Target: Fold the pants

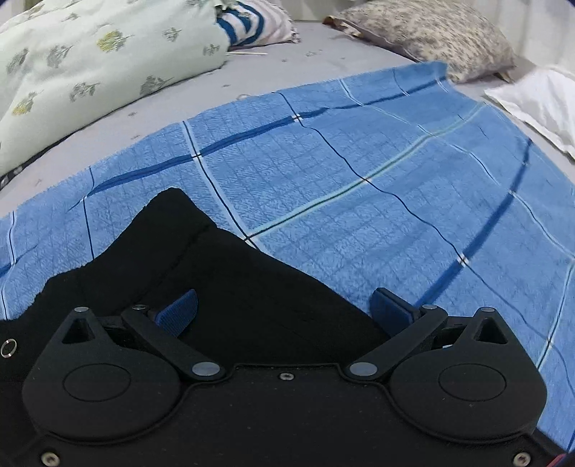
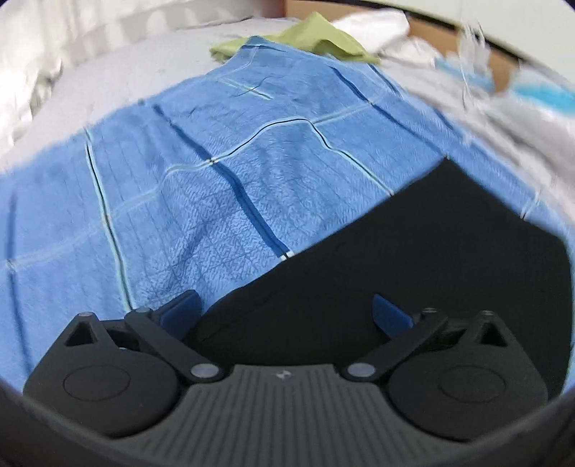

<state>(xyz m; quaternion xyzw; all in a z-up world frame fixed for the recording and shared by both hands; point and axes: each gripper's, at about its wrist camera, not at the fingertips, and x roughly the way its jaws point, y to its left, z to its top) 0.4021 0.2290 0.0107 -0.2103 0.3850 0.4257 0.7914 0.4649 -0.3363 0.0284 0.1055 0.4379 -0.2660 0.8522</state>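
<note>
Black pants [image 1: 201,273] lie on a blue checked blanket [image 1: 359,172] spread over a bed. In the left wrist view my left gripper [image 1: 284,305] is open, its blue-padded fingers [image 1: 179,310] spread wide just above the pants' upper edge. In the right wrist view the same black pants [image 2: 431,258] fill the lower right over the blanket [image 2: 179,179]. My right gripper [image 2: 285,309] is open, with the pants' edge between and under its fingers. Neither gripper holds cloth.
A pale floral quilt [image 1: 90,64] and a striped cloth [image 1: 248,25] lie at the back left, a patterned pillow [image 1: 431,36] and a white pillow [image 1: 539,100] at the back right. A green cloth [image 2: 316,39] and cardboard box [image 2: 496,61] lie beyond the blanket.
</note>
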